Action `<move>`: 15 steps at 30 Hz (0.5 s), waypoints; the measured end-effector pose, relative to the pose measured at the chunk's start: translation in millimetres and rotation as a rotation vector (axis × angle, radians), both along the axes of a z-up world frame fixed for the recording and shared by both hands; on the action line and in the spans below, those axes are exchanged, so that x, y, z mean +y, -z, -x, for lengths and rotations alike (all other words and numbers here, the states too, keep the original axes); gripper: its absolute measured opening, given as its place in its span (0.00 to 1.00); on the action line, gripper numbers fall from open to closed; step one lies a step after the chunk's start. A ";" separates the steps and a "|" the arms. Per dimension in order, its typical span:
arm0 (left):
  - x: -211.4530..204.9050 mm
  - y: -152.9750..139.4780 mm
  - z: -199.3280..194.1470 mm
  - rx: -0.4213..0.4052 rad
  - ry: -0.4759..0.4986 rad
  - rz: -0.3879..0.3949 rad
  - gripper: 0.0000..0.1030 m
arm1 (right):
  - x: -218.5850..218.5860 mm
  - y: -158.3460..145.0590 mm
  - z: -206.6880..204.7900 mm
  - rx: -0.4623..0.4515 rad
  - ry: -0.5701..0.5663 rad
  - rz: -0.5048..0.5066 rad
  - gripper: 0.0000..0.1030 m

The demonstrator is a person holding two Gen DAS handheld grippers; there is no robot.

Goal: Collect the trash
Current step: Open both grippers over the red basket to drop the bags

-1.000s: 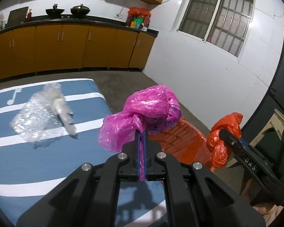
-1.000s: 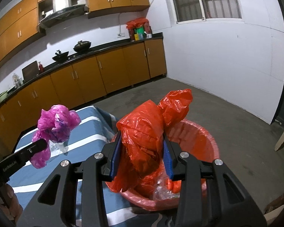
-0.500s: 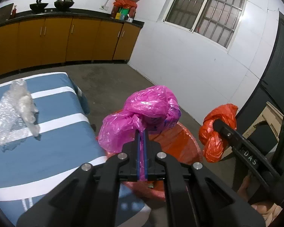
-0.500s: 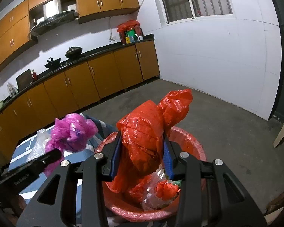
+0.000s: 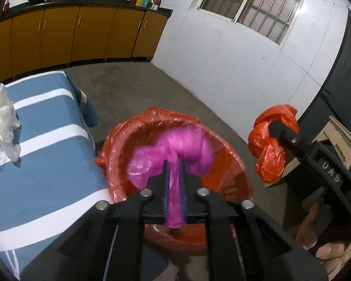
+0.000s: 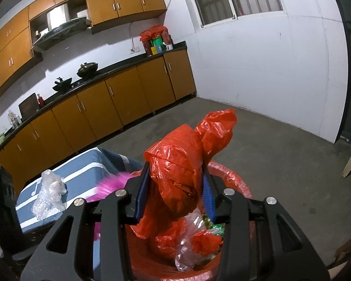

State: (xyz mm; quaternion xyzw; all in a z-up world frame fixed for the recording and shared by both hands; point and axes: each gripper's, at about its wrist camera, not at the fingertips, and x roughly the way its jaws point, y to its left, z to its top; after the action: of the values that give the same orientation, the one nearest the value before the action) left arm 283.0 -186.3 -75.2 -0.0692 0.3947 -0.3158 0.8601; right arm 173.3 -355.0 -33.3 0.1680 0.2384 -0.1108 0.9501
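Over red bin [image 5: 234, 161] | left hand-held gripper [image 5: 174, 164] opening, blurred pink bag [image 5: 175, 149] between jaws

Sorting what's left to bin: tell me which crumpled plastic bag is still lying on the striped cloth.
The clear plastic bag, on the blue striped cloth. The pink bag hangs over the bin; the orange bag sits in the right tongs.

Table edge [image 5: 82, 126] crowds the bin [image 5: 243, 171]; floor beyond lies open.
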 end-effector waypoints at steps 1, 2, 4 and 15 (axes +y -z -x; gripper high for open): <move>-0.2 1.9 -0.9 0.005 0.000 -0.003 0.20 | 0.3 1.7 -1.8 0.007 -0.003 -0.006 0.46; -0.1 4.3 -1.7 0.008 -0.002 -0.007 0.26 | 0.5 4.5 -3.2 0.013 -0.008 -0.013 0.49; 1.0 9.0 -1.9 0.014 -0.008 -0.017 0.30 | -1.7 6.0 -5.6 0.023 -0.007 -0.014 0.52; 58.0 6.6 4.5 -0.054 -0.158 -0.113 0.53 | 15.9 9.4 -3.5 0.061 -0.031 0.054 0.54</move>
State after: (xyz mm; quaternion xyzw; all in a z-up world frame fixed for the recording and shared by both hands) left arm 278.4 -128.3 -81.8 -0.0429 0.3820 -0.2258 0.8951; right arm 176.8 -339.0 -42.7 0.1353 0.2667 -0.1077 0.9481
